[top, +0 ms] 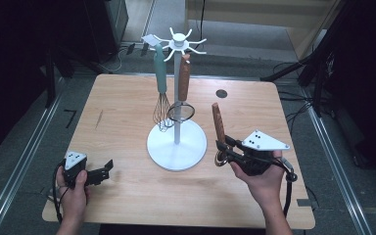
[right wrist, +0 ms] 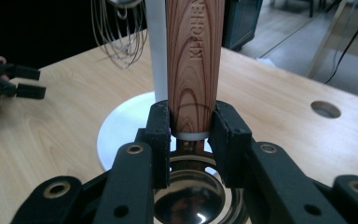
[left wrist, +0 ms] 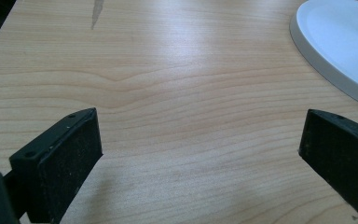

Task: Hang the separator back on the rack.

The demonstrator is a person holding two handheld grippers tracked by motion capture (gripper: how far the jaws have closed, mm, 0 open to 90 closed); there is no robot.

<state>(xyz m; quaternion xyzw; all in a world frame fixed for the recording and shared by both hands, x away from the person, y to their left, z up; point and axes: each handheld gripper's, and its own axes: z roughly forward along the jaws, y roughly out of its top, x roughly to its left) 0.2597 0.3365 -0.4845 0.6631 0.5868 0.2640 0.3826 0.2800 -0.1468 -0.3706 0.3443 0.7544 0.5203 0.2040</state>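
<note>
Your right gripper (right wrist: pixel 192 126) clamps the wooden-handled ladle (right wrist: pixel 195 56) low on its stiff, smooth handle; the steel bowl likely weighs it down, so grip firmly.

Only readable lettering I can spot is on the wooden handle (right wrist: pixel 195 65) of the ladle in the right gripper view: letters stamped into the wood running lengthwise, something like "KITCHEN", though the top of the word runs off the frame, so can't tell how it ends. There's also a dark mark that looks like a "7" (top: pixel 70 118) on the floor just off the tabletop's left edge in the high view.
</note>
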